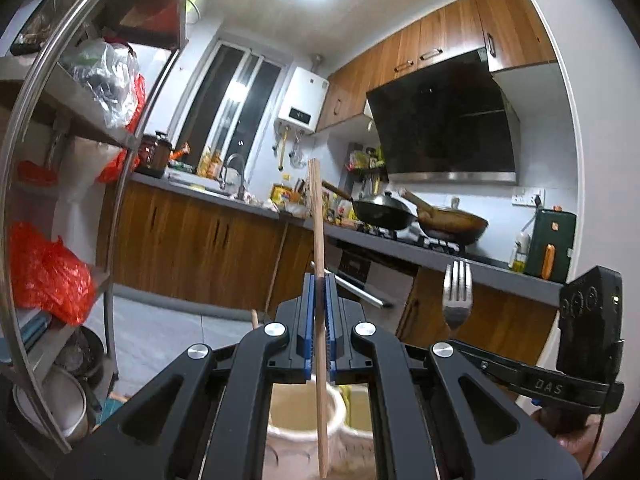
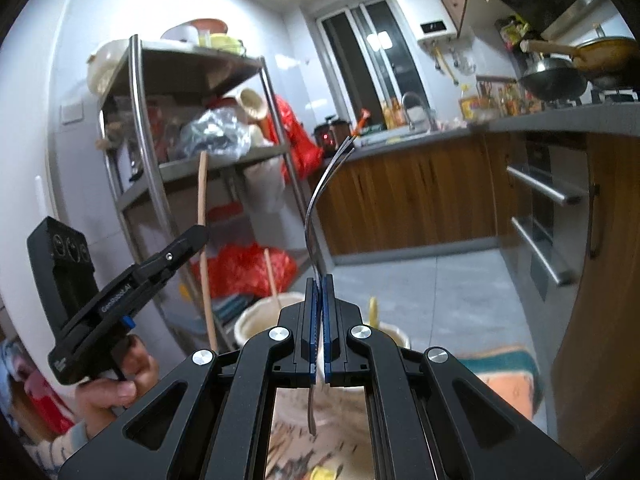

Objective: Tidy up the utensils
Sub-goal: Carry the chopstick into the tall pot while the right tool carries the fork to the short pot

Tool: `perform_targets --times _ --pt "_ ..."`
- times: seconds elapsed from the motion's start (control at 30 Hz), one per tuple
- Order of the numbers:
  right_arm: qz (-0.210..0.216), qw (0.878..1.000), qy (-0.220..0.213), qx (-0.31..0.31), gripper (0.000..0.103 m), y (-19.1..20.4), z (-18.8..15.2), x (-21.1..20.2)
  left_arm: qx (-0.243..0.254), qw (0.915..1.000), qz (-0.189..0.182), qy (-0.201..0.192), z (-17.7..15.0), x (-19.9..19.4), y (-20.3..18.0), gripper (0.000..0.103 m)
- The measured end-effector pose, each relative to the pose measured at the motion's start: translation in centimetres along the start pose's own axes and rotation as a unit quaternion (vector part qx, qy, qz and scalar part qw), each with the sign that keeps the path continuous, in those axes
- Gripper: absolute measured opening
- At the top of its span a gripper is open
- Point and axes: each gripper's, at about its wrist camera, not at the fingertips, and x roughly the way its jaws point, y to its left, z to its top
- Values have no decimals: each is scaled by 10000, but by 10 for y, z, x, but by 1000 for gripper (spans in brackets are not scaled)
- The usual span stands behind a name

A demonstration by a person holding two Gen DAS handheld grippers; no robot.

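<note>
Chopstick (image 1: 319, 240) and fork (image 2: 320, 216) are each clamped upright, one per hand, directly above the cream holder (image 1: 304, 412), which looks like the sorting target. The left tongs (image 1: 319, 304) are closed down to the width of the wooden chopstick, gripping it partway along so that its lower end hangs toward the holder's near compartment (image 1: 296, 404); that vertical hold seems chosen so the stick can simply slide down into the opening. The right tongs (image 2: 319, 312) are likewise pinched tight on the fork's handle, tines up, with the handle's tail pointing down over the holder (image 2: 256, 320). From the left wrist view the fork (image 1: 457, 292) stands to the right of the chopstick, roughly over the holder's second compartment (image 1: 360, 408), which suggests each utensil type gets its own section. Another wooden stick (image 2: 272, 280) already leans inside the holder, on the chopstick's side. Neither utensil has entered yet; lowering straight, without knocking the rim, seems the next concern.
</note>
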Motion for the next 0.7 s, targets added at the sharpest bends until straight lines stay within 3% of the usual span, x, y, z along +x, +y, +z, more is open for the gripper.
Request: perform_targets --times 0.3,0.43,0.7 --pt "-243 9988 -432 -48 3 -3 9 18 148 9985 171 -491 6 14 -2 5" --pt "-470 9978 -441 -175 3 -3 3 29 171 9985 346 -378 -5 26 2 5" --pt "-755 9953 136 -597 4 1 -23 52 282 9985 432 174 -36 29 6 5"
